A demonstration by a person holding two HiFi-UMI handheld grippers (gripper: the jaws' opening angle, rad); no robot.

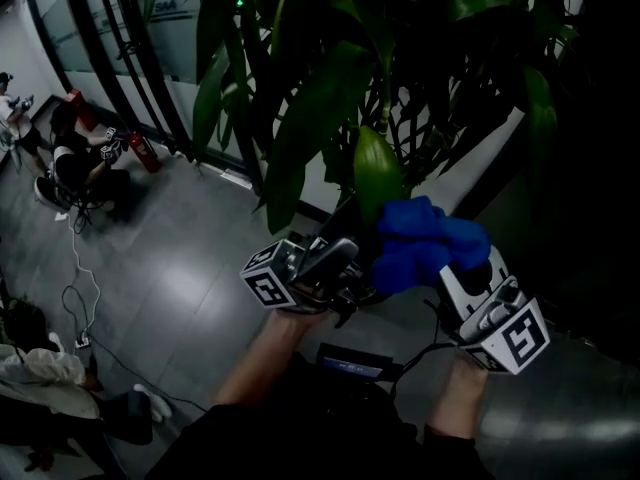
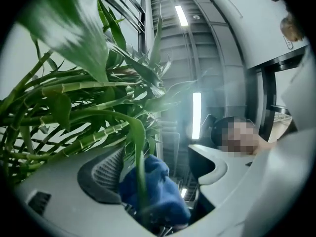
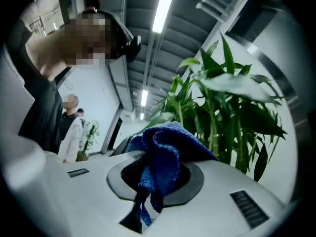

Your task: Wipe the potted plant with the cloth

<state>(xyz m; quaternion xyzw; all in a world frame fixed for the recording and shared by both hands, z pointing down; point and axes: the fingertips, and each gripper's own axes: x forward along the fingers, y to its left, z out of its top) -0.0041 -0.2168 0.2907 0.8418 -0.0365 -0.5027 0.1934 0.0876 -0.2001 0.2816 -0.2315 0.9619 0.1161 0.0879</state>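
The potted plant (image 1: 330, 78) fills the top of the head view with long dark green leaves on cane stems. One leaf (image 1: 378, 176) hangs down between my two grippers. My right gripper (image 1: 450, 268) is shut on a bunched blue cloth (image 1: 428, 243), which presses against that leaf's lower part. In the right gripper view the cloth (image 3: 160, 154) bulges out of the closed jaws, with the plant (image 3: 232, 117) beyond. My left gripper (image 1: 350, 268) stands open just left of the cloth. In its own view the leaf (image 2: 139, 152) runs down between the wide jaws, with the cloth (image 2: 158, 184) behind it.
People sit on the grey tiled floor at the far left (image 1: 70, 163), beside a red fire extinguisher (image 1: 145, 153). A cable (image 1: 75, 288) trails over the tiles. A glass wall with dark frames (image 1: 120, 38) runs behind. A person in a white coat (image 3: 73, 132) stands further off.
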